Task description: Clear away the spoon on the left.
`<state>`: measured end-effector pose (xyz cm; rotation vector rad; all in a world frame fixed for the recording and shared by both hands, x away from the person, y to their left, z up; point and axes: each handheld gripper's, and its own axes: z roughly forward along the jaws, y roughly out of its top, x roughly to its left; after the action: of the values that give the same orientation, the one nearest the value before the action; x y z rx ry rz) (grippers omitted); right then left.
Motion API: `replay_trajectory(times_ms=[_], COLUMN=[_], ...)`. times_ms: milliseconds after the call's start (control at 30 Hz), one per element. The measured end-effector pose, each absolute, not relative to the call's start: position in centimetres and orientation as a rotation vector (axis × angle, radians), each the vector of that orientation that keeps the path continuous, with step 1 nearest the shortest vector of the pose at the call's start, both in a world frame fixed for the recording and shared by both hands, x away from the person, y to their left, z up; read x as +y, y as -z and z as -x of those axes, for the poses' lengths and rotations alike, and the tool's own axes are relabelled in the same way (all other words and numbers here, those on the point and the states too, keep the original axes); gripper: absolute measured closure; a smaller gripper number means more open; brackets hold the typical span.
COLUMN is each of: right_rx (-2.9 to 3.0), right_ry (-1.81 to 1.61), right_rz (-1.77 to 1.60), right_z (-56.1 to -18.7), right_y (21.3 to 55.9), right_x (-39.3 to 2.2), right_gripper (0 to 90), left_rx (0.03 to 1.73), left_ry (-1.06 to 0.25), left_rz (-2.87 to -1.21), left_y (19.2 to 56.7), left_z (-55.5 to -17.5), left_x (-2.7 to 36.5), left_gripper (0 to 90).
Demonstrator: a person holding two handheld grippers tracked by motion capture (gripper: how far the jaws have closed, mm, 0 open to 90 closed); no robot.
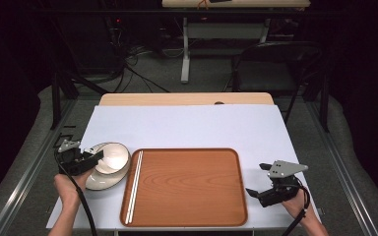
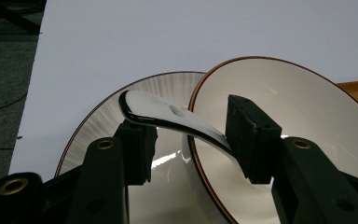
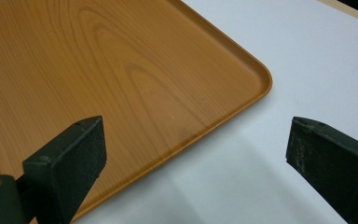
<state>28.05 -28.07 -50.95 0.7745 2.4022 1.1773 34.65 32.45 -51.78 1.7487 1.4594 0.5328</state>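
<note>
A white ceramic spoon (image 2: 168, 114) with a dark edge lies across a ribbed white plate (image 2: 102, 116) and a tilted brown-rimmed white bowl (image 2: 298, 107). My left gripper (image 2: 191, 126) is open, and the spoon's handle crosses the gap between its jaws. Whether a pad touches the spoon I cannot tell. From above, the left gripper (image 1: 92, 156) reaches over the left rim of the bowl (image 1: 113, 157), which leans on the plate (image 1: 101, 181). My right gripper (image 1: 257, 179) is held open and empty, just right of the wooden tray (image 1: 187, 187). Its own view has the right gripper (image 3: 196, 140) over the tray's corner (image 3: 242, 88).
A pair of pale chopsticks (image 1: 135, 184) lies along the tray's left side. A white sheet (image 1: 187, 125) covers the table. Beyond the table's far edge are a dark chair (image 1: 270, 64), cables on the floor and another table.
</note>
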Motion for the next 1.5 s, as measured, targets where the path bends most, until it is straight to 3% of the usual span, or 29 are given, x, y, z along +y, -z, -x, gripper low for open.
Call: replay_trajectory(times_ms=[933, 1500], right_rx=[2.402, 2.401], right_ry=[-1.175, -1.175], right_rz=[-0.774, -0.771], right_z=[-28.1, -28.0], right_y=[51.0, 50.9], right_x=[-28.0, -28.0], right_gripper=[4.4, 4.6], left_rx=[1.421, 1.307], left_ry=[-0.553, -0.553], left_rz=[-1.645, -1.652], left_y=[50.9, 49.3], left_z=[-34.2, -32.8], left_x=[32.9, 31.8], left_gripper=[77.2, 84.9])
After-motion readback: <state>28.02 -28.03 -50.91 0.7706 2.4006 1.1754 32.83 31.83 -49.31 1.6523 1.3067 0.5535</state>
